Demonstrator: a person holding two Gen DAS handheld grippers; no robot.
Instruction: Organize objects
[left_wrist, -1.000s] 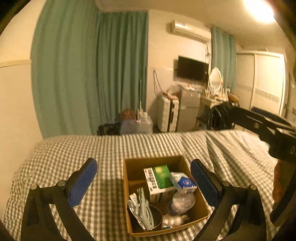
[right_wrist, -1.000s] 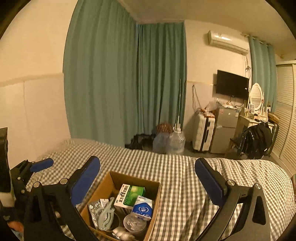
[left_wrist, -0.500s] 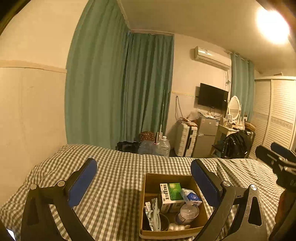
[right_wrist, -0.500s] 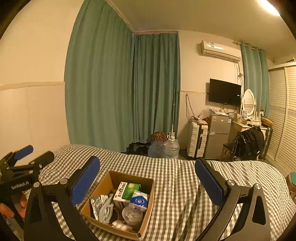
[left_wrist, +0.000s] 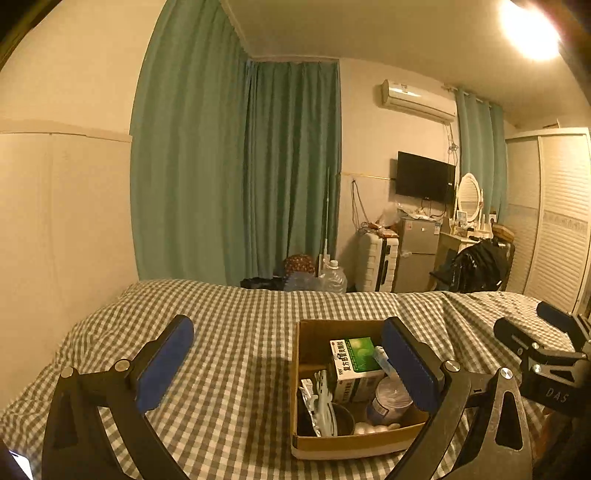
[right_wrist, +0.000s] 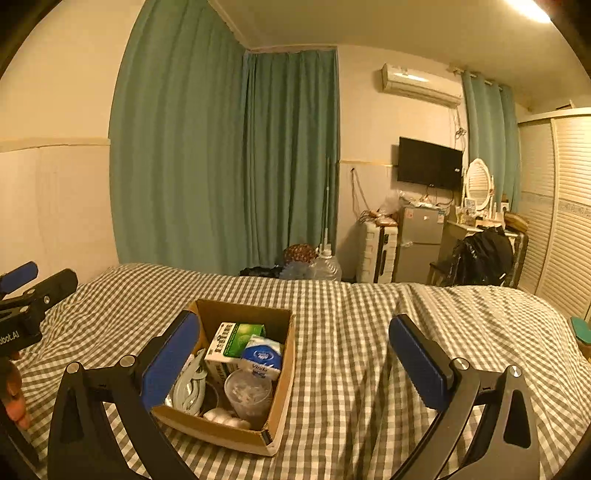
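An open cardboard box (left_wrist: 309, 334) (right_wrist: 283, 384) sits on the checked bedspread (left_wrist: 236, 332) (right_wrist: 351, 332). Inside lie a green-and-white medicine carton (left_wrist: 352, 356) (right_wrist: 234, 338), a blue-and-white tissue pack (right_wrist: 263, 354), a clear plastic jar (left_wrist: 388, 400) (right_wrist: 248, 389), a foil blister strip (left_wrist: 308, 395), a pale clip (right_wrist: 188, 387) and small white pieces (right_wrist: 223, 415). My left gripper (left_wrist: 288, 363) is open above the bed, its right finger in front of the box. My right gripper (right_wrist: 291, 363) is open too, its left finger overlapping the box's left wall. Neither holds anything.
Green curtains (left_wrist: 236, 177) hang behind the bed. Beyond the far edge stand water jugs (left_wrist: 332, 280), a white suitcase (left_wrist: 376, 264), a small fridge (left_wrist: 419, 251), a dressing table with a black bag (left_wrist: 476, 266) and a wardrobe (left_wrist: 557, 221). A hand (right_wrist: 14, 398) shows at far left.
Both cameras have tilted up and drawn back, so the box sits lower and more of the room shows. The box's contents stay where they were. Both grippers stayed open.
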